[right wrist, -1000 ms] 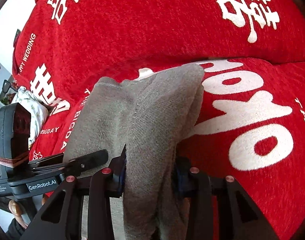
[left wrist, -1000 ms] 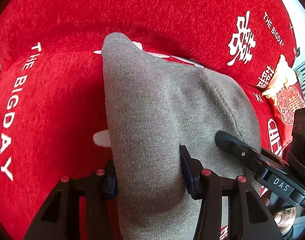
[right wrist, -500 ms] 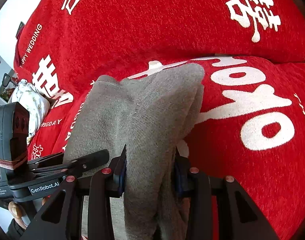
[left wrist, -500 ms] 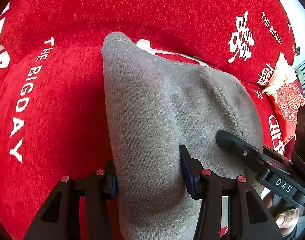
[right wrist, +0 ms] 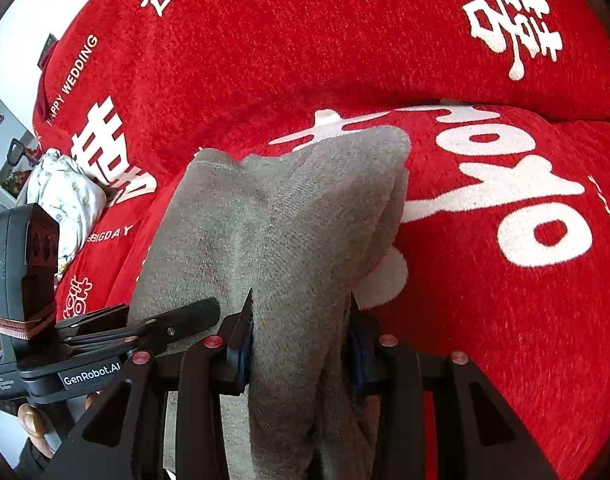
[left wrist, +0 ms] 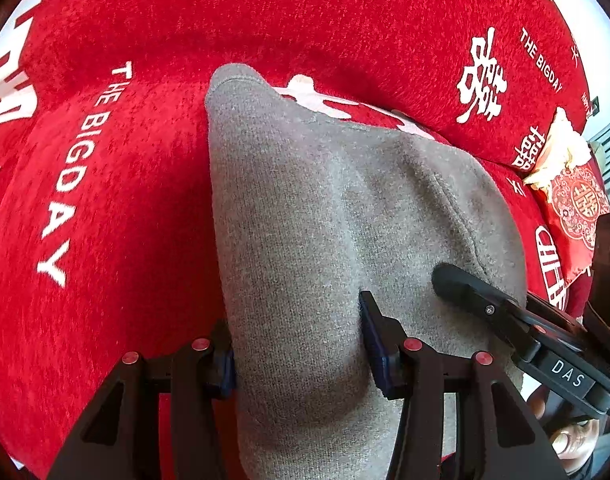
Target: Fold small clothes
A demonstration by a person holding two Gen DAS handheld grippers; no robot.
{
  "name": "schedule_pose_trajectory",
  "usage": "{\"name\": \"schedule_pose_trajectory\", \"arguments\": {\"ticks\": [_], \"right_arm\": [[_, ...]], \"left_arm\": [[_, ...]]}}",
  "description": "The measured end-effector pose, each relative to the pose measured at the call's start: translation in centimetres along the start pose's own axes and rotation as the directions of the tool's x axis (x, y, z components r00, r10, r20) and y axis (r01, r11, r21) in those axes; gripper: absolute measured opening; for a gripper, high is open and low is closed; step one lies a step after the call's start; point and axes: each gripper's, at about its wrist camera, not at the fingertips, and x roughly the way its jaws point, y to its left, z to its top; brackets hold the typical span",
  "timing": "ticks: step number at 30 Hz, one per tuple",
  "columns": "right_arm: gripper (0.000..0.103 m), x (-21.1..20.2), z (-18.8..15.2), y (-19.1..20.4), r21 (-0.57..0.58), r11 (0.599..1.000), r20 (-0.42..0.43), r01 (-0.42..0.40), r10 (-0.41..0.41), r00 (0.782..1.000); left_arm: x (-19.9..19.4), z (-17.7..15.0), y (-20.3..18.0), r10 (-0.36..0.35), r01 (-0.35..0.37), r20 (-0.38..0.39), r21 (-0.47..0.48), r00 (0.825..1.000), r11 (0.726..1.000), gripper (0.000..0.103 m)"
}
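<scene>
- The likeliest trouble, as I judge it: the grey knit garment point(left wrist: 329, 240) is thick and bunched where each tool holds it, so if one hand pulls ahead of the other the layers could slide out of step and the fold would land crooked.
- A second risk: the bundle seen from the right wrist is several layers deep, and a loose inner layer could slip free and sag when the cloth is lowered, since only the outer faces are pinched.
- The fuzzy red sofa cover point(left wrist: 105, 280) would probably drag on the knit, so any sideways pull while the cloth touches it may roll an edge under.
- The left gripper point(left wrist: 297, 344) has its jaws clamped on the garment: the cloth fills the whole gap and runs forward from the jaws, its far corner up beyond them.
- The right gripper point(right wrist: 297, 336) is likewise closed on a thick fold of the same garment point(right wrist: 289, 232), which rises ahead of the jaws and hangs down behind them.
- Each tool shows beside the other's jaws: the right one just to the right of the left jaws, the left one just to the left of the right jaws, both against the cloth.
</scene>
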Motion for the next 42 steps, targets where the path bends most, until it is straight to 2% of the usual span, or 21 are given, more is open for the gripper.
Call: {"name": "schedule_pose_trajectory", "arguments": {"ticks": [13,42], "right_arm": [[0.040,-0.7,-2.2,1.5,-0.006,1.000,-0.003,-0.017,0.017,1.000],[0.040,-3.1,-9.0,4.4,-0.067,0.996,0.030,-0.051,0.053,0.998]], "left_arm": [[-1.8,-2.5,0.7,0.022,-0.022,0.019,0.017,1.000,1.000,0.052],[-5.4,-10.2,1.6,0.054,-0.056,0.083,0.028,0.995,0.998,0.052]]}}
